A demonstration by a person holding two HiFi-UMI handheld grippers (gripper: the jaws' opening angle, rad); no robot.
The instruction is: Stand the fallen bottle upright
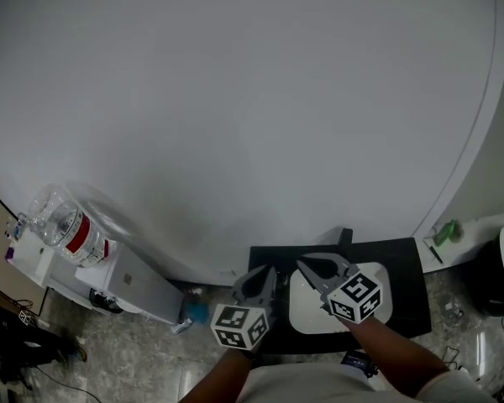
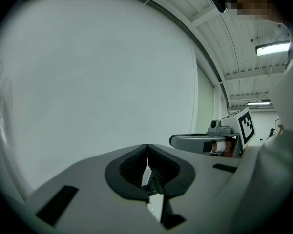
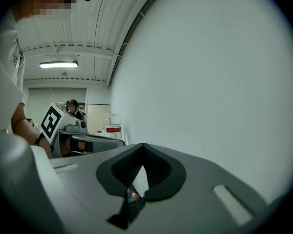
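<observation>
Closest to the person, the left gripper (image 1: 267, 274) and the right gripper (image 1: 304, 264) are held side by side over a black-framed seat with a pale pad (image 1: 403, 263), short of the table's near rim. Each gripper's own view shows its jaws pressed together with nothing between them. Neither gripper touches anything, and both are well apart from the bottle.

Beyond them lies the large round white table (image 1: 260, 107), and its top is bare as far as the head view shows.

At the table's far left rim is the clear plastic bottle with a red label band (image 1: 67, 225). A white cabinet (image 1: 130, 280) sits on the floor just beside and below it. I cannot tell for certain whether the bottle's base rests on the very edge of the table or just off it.

In the right gripper view the bottle (image 3: 113, 126) appears past the left gripper (image 3: 88, 141). Its long axis runs vertically, its neck is uppermost and the label band runs level around its middle. The apparent lean in the head view looks like lens distortion rather than a real tilt.

Judged from this, the bottle is already standing and released, so the task looks finished. The only thing left would be to check that it stands steady so close to the rim.
</observation>
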